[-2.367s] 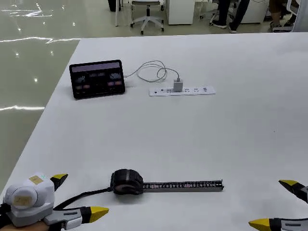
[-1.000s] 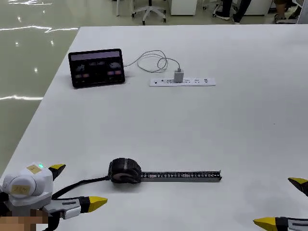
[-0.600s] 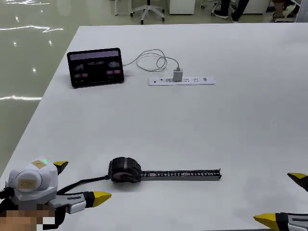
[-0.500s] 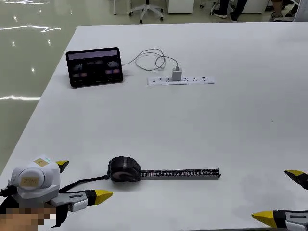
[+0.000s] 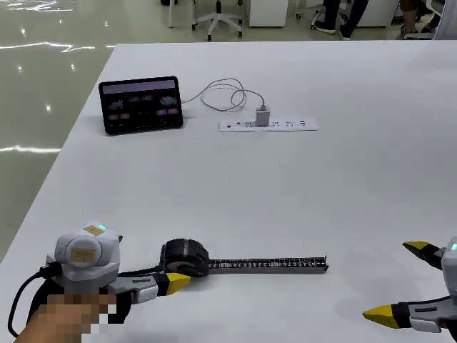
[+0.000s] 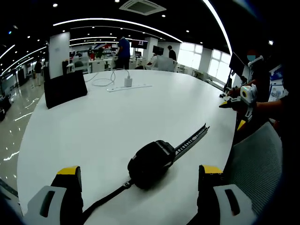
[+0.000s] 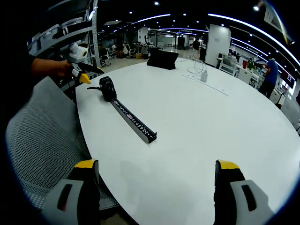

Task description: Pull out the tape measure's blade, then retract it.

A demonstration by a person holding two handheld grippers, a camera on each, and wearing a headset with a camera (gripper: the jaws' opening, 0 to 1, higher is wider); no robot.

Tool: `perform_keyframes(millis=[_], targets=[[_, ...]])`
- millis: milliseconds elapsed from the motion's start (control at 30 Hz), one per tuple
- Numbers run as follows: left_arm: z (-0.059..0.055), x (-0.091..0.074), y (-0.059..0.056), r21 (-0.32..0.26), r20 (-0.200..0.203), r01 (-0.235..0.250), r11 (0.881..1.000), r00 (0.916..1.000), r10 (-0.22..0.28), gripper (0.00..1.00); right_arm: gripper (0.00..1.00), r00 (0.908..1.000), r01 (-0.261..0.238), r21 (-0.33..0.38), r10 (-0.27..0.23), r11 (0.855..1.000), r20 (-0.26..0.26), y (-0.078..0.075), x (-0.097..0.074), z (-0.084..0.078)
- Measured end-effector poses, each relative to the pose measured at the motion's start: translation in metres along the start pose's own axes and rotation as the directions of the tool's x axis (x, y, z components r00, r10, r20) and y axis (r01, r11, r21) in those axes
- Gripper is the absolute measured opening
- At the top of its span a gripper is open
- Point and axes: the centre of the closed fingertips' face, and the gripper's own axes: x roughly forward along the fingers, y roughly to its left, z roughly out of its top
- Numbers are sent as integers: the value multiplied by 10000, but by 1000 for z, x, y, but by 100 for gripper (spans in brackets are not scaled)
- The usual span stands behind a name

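Down at seven o'clock on the white worktop (image 5: 321,193), the left tongs (image 6: 140,170) are spread wide. Their jaws flank the black tape measure (image 5: 184,257) without closing on it, and its strap (image 6: 105,201) trails back between them. Up at eleven o'clock stands a dark tablet (image 5: 141,104). The blade (image 5: 268,265) is out, lying flat and running toward three o'clock. A power strip (image 5: 268,125) sits at twelve. Over at four o'clock the right tongs (image 5: 397,281) gape open, holding nothing, well apart from the blade's tip.
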Motion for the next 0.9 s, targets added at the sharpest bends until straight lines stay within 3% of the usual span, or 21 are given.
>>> perform_keyframes(millis=[67, 167, 300, 633, 900], targets=[[5, 2, 1, -561, 235, -77, 9984, 9997, 90, 100, 99, 9999, -89, -188, 87, 9998, -115, 0, 3, 2], [9, 4, 0, -700, 337, -145, 9974, 9993, 169, 100, 98, 9997, -218, -335, 213, 9992, -155, 0, 5, 5], [10, 8, -8, -376, 295, -37, 9993, 9996, 48, 100, 97, 9992, -371, -517, 361, 9980, -189, 0, 8, 8], [-8, 20, -19, 312, -302, 209, 9993, 9993, -200, 100, 96, 9966, -739, -783, 706, 9942, -433, 0, 20, 5], [-4, 37, -31, 429, -543, 104, 9990, 9985, -81, 100, 95, 9912, -1130, -1190, 1036, 9864, -824, 2, 32, 5]])
